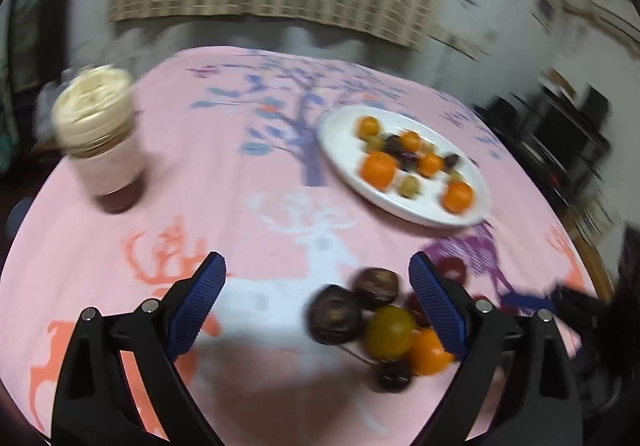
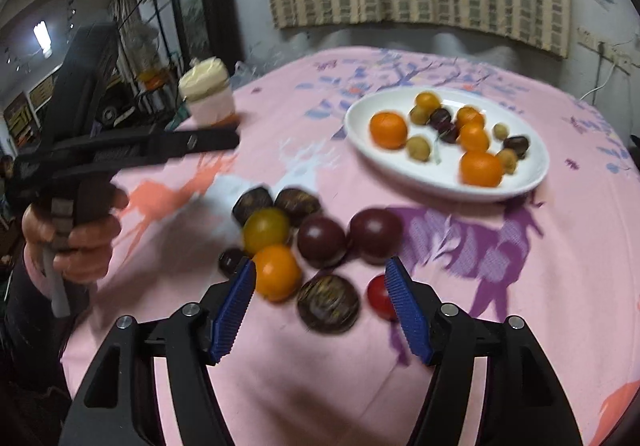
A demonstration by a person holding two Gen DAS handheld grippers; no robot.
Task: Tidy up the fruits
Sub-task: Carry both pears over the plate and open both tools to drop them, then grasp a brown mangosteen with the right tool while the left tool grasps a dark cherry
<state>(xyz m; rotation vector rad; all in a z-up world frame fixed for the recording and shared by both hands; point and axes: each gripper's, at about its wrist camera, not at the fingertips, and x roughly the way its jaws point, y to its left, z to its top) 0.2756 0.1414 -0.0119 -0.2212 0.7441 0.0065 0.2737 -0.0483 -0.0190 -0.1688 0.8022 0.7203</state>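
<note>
A white oval plate (image 1: 340, 149) (image 2: 360, 149) holds several small oranges, olive-green and dark fruits. A loose cluster lies on the pink cloth: a dark chestnut-like fruit (image 2: 328, 304), an orange (image 2: 277, 272), a yellow-green fruit (image 2: 266, 230), two dark plums (image 2: 322, 242), a red cherry tomato (image 2: 380, 298). My right gripper (image 2: 322, 310) is open, its fingers flanking the chestnut-like fruit. My left gripper (image 1: 316, 310) is open and empty, left of the same cluster (image 1: 388, 332). Its body shows in the right wrist view (image 2: 132, 149).
A jar with a cream lid (image 1: 100, 133) (image 2: 208, 93) stands at the table's far left. The round table carries a pink cloth with deer prints (image 1: 240, 226). Furniture and a curtain lie beyond the table edge.
</note>
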